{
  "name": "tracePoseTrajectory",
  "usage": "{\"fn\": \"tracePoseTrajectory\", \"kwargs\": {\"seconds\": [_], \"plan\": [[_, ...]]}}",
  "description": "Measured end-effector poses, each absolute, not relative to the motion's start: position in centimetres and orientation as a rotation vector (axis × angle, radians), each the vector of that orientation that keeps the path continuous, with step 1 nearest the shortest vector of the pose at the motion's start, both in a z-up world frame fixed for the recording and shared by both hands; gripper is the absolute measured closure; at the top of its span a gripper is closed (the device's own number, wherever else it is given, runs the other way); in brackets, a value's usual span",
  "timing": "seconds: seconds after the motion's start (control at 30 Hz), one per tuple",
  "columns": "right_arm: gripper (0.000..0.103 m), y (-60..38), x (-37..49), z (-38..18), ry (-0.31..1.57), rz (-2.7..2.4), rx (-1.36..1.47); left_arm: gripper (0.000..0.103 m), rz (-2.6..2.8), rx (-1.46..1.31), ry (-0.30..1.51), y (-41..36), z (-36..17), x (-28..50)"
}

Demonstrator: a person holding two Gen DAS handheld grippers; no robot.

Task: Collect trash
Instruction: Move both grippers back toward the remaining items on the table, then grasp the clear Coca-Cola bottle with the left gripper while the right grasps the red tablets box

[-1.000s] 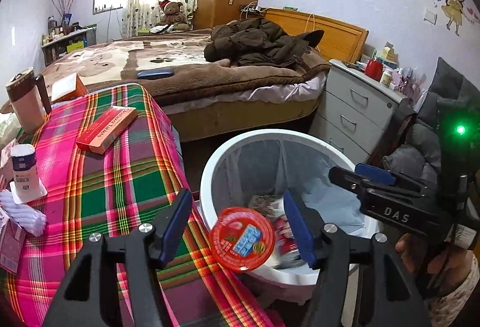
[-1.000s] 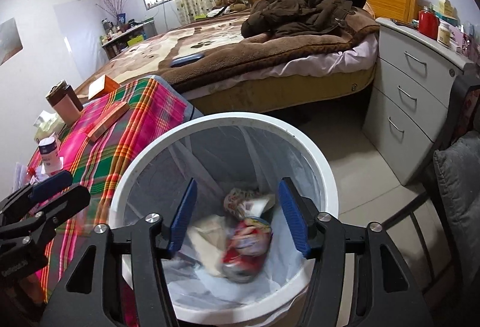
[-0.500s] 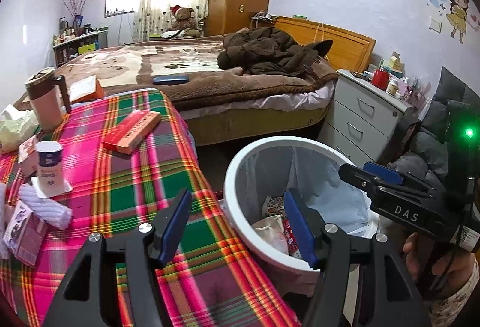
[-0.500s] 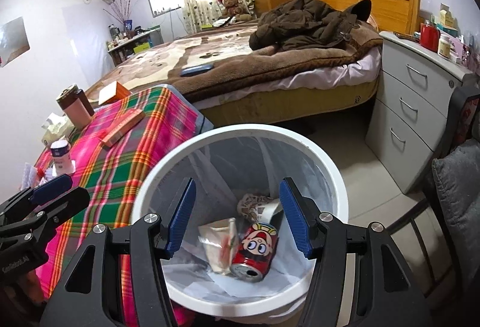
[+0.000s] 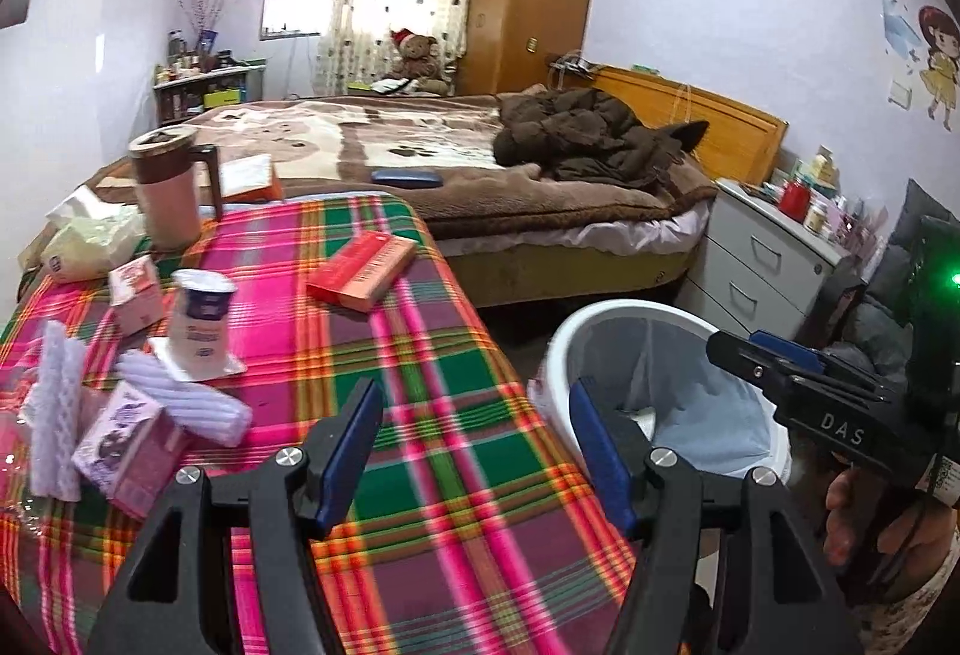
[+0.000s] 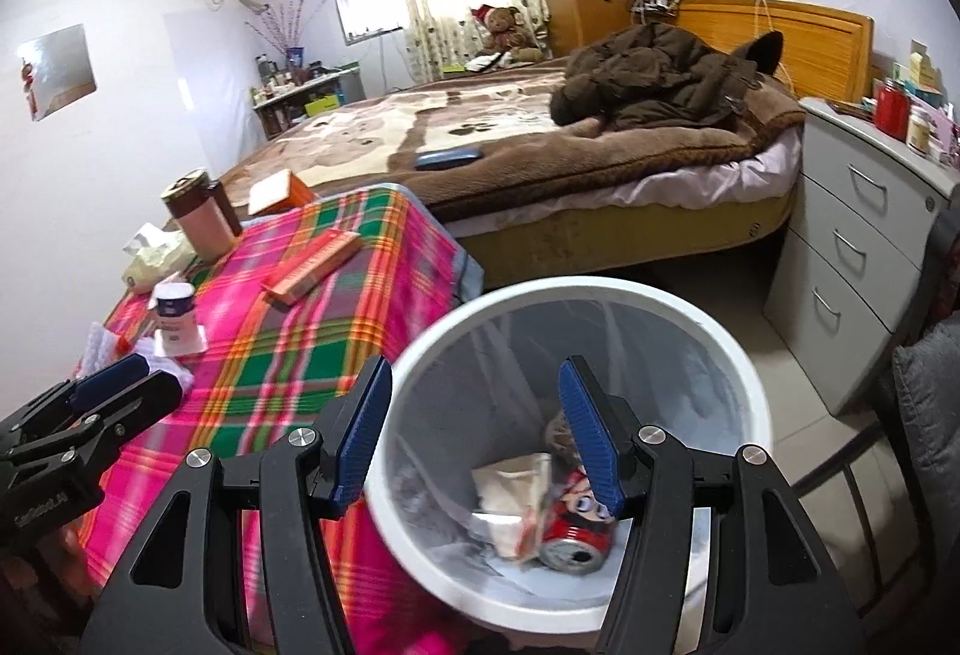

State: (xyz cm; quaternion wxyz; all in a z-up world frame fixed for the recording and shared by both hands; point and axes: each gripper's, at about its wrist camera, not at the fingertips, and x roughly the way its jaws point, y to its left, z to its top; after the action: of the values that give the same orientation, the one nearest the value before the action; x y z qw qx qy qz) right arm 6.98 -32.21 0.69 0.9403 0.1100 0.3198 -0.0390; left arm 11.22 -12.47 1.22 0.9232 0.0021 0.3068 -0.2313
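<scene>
A white trash bin (image 6: pixel 744 379) lined with a clear bag stands on the floor beside the plaid-covered table (image 5: pixel 420 379). Inside lie a red can (image 6: pixel 570 535) and crumpled wrappers (image 6: pixel 510 493). My right gripper (image 6: pixel 474 433) is open and empty above the bin's left rim. My left gripper (image 5: pixel 474 445) is open and empty over the table's right edge, with the bin (image 5: pixel 606 319) to its right. On the table lie a white yogurt cup (image 5: pixel 201 319), a pink carton (image 5: pixel 126 445), white foam sleeves (image 5: pixel 180 397), another small carton (image 5: pixel 135 289) and a red box (image 5: pixel 363 271).
A brown-lidded mug (image 5: pixel 168 193) and a tissue pack (image 5: pixel 90 241) stand at the table's far left. A bed (image 5: pixel 480 162) with a brown jacket lies behind. A grey drawer unit (image 5: pixel 762 259) stands right of the bin. A grey chair (image 6: pixel 924 415) is at the far right.
The red-lidded cup that was between my left fingers has gone. My left gripper has swung left from the bin to the table. My right gripper has drifted left over the bin.
</scene>
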Motion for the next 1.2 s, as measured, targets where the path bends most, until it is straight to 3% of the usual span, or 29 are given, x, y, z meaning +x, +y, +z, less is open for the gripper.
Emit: {"fn": "tracePoseTrajectory", "kwargs": {"seconds": [0.73,1.2], "plan": [[0.043,-24.1,11.3,0.7,0.661,0.06,0.186,0.036,-0.179,-0.066,0.608,2.7,1.1,13.5],[0.043,-20.7,19.4,-0.2,0.715,0.046,0.159,0.033,-0.03,-0.09,0.667,10.8,-1.0,16.1]]}}
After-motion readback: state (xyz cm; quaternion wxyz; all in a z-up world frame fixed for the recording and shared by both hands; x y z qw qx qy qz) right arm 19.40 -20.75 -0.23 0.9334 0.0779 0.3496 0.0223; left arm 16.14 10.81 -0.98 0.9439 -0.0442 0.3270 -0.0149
